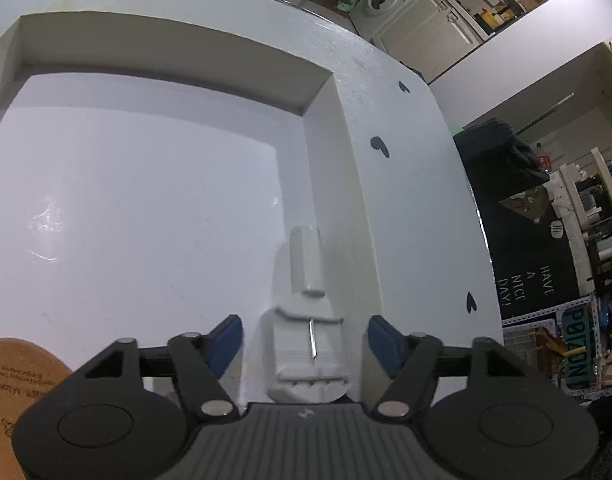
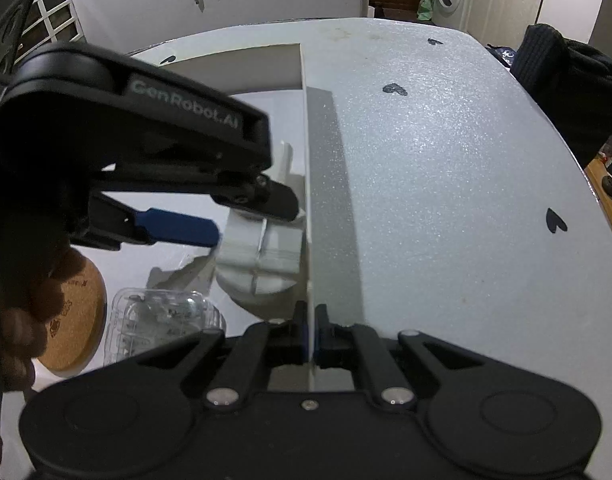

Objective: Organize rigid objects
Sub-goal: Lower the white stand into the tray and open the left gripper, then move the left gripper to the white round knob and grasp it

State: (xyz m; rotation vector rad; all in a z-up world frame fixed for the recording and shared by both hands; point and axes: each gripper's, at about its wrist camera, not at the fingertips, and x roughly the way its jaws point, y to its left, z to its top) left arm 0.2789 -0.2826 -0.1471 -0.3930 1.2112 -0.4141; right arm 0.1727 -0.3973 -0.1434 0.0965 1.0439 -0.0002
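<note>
Two grippers work the white box (image 2: 306, 184): right gripper (image 2: 310, 334) pinches its thin wall, left gripper (image 1: 304, 340) spread around a white plastic gadget (image 1: 306, 320), probably light, stiff, best gripped across its ribbed body.

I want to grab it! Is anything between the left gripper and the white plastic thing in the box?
Nothing visible. The white plastic hook piece lies right between the open left gripper fingers, inside the white box.

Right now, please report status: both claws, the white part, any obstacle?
Left claw open around white plastic hook part inside box. Right claw shut on white cardboard box wall. Box wall close beside part.
</note>
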